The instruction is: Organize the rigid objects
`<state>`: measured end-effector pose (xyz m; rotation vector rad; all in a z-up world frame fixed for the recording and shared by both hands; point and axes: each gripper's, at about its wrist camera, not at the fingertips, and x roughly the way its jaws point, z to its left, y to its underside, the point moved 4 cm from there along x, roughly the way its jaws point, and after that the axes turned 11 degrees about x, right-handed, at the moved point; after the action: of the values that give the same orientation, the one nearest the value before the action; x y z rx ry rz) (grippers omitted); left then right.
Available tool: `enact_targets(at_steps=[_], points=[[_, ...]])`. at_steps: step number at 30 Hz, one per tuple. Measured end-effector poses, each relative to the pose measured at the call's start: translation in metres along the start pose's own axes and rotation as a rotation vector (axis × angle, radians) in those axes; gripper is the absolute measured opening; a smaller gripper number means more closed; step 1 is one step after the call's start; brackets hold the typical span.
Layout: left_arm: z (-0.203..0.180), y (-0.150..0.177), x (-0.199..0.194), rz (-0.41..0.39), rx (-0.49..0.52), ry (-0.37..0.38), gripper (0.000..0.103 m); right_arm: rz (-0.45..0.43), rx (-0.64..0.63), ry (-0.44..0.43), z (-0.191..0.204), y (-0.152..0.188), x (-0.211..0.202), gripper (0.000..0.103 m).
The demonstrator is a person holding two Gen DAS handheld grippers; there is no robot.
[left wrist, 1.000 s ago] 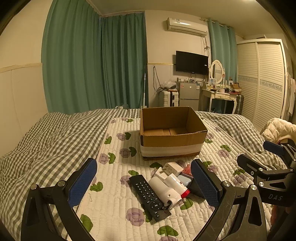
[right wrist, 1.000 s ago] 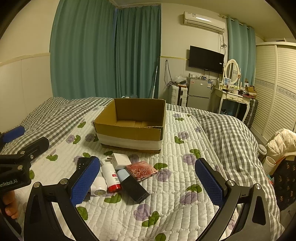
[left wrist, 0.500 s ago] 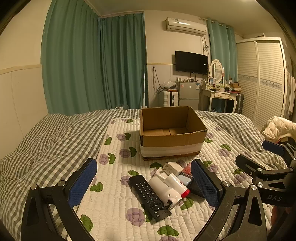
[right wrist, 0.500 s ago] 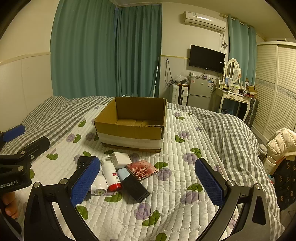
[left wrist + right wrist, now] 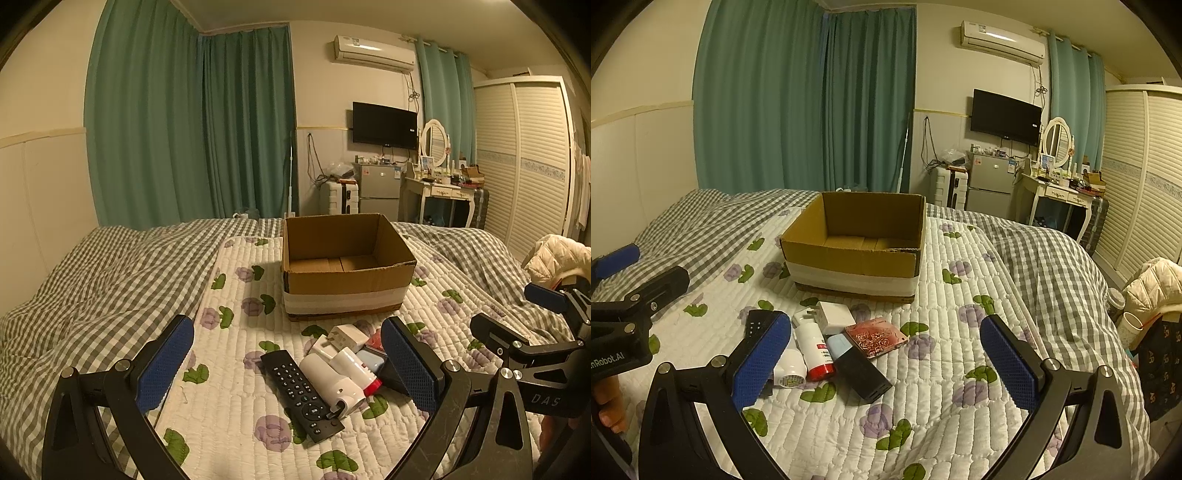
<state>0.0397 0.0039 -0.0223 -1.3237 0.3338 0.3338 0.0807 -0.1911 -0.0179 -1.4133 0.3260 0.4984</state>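
Red tin [image 5: 876, 338], right view only

— What is seen on the quilt?

— An open cardboard box [image 5: 855, 247], banded in white and upright, is set at the far side. Nearer, a cluster is laid: a black remote [image 5: 301, 393] leftmost, a white bottle [image 5: 334, 384] beside it, a red-capped tube [image 5: 814, 349], a white plug adapter [image 5: 834, 315], a black block [image 5: 862, 374], and a red patterned card [image 5: 877, 338] rightmost.

Left gripper [image 5: 286, 363] and right gripper [image 5: 884, 356], both level with jaws spread wide and empty; fingertips [image 5: 611, 415] visible at 8 o'clock.
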Motion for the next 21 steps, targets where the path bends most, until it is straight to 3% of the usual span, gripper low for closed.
enact_targets(at_steps=[21], points=[[0.004,-0.015,-0.021,-0.022,-0.019,-0.027,0.103,-0.017,-0.016,-0.014,0.010,-0.011,-0.017,0.103]])
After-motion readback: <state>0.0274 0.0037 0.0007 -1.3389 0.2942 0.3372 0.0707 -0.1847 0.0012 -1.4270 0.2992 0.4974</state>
